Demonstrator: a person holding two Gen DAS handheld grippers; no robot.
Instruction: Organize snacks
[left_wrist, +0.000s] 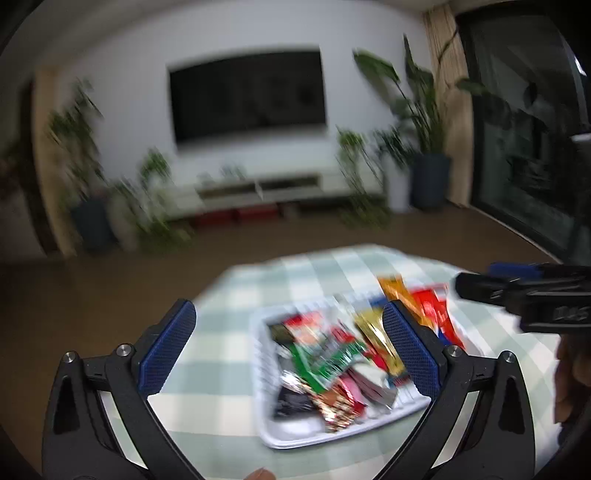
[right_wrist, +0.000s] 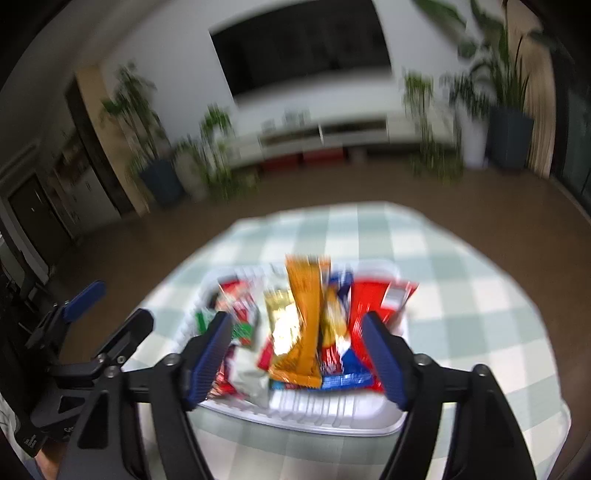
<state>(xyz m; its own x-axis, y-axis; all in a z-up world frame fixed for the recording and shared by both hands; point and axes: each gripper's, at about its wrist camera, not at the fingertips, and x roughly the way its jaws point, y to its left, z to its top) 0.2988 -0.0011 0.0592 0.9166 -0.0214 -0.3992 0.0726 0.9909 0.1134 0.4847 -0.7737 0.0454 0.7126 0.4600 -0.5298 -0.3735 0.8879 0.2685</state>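
A white slatted basket (left_wrist: 306, 439) (right_wrist: 332, 424) sits on a table with a green-and-white checked cloth (left_wrist: 221, 369) (right_wrist: 461, 295). It is full of snack packets: an orange one (right_wrist: 303, 325), a gold one (right_wrist: 282, 321), a red one (right_wrist: 373, 302) and a green one (left_wrist: 325, 365). My left gripper (left_wrist: 288, 314) hovers above the basket's near left side, jaws wide open and empty. My right gripper (right_wrist: 297, 321) hangs over the basket's near edge, also open with nothing held. Each gripper shows in the other's view (left_wrist: 517, 291) (right_wrist: 114, 310). Both views are motion-blurred.
Brown floor surrounds the table. Beyond it a dark TV (left_wrist: 247, 96) hangs over a low white cabinet (left_wrist: 258, 184), flanked by potted plants (left_wrist: 424, 122). A dark glass door (left_wrist: 524, 129) stands at the right. A person's hand (left_wrist: 572, 376) holds the right gripper.
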